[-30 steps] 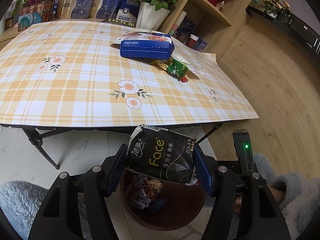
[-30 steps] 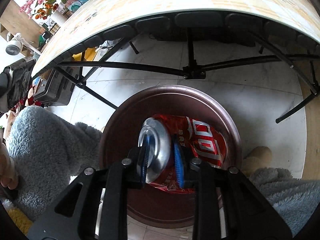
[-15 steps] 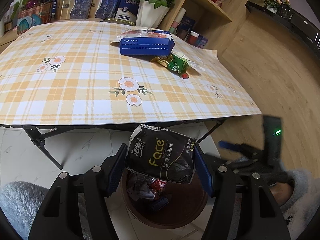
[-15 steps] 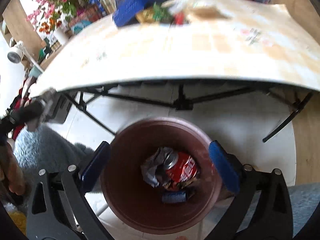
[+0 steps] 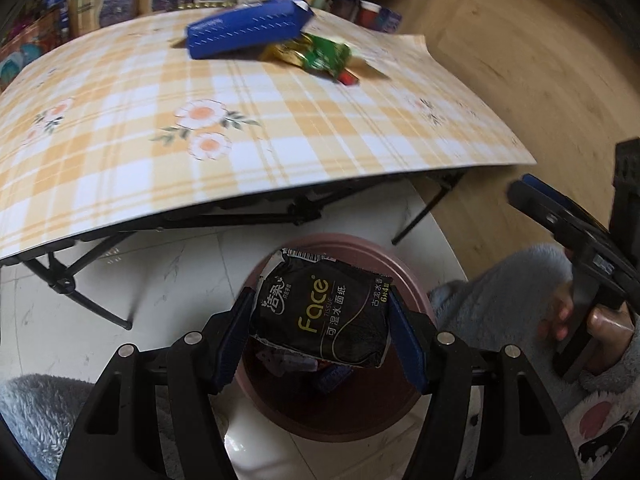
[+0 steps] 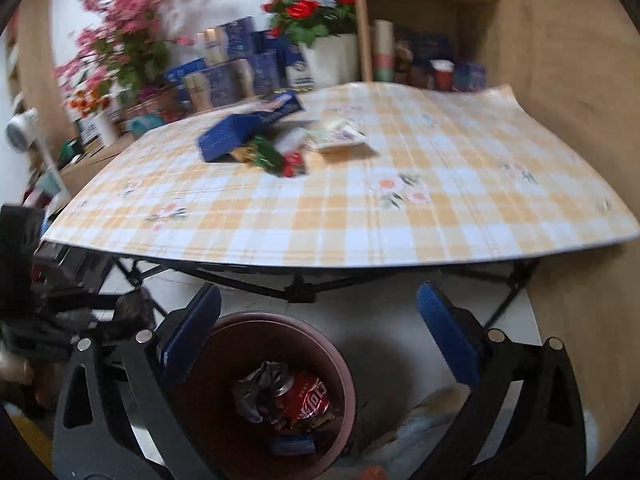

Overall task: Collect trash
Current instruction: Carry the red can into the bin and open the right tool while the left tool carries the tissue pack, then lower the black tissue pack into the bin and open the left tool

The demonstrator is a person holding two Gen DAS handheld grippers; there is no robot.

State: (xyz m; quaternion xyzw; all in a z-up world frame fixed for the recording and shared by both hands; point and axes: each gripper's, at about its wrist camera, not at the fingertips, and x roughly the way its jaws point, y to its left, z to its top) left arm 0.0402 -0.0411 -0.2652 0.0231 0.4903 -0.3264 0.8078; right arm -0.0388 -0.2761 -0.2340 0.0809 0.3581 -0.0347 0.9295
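My left gripper (image 5: 320, 320) is shut on a black "Face" tissue pack (image 5: 320, 312) and holds it right above the brown trash bin (image 5: 416, 284) on the floor. My right gripper (image 6: 320, 320) is open and empty, raised above the bin (image 6: 344, 372), which holds a crushed red can (image 6: 306, 396) and crumpled wrappers. It also shows at the right of the left wrist view (image 5: 568, 220). On the table lie a blue box (image 5: 248, 26), a green and gold wrapper (image 5: 316, 54) and a pale packet (image 6: 336, 136).
The folding table with a yellow plaid cloth (image 6: 360, 208) stands over black legs (image 5: 80, 292) just behind the bin. Flower pots (image 6: 320, 20), boxes and a wooden shelf (image 6: 432, 20) stand behind it. Wooden floor lies to the right.
My right gripper let the red can drop into the bin, opened and rose up and back. My left gripper moved over the bin with the tissue pack.
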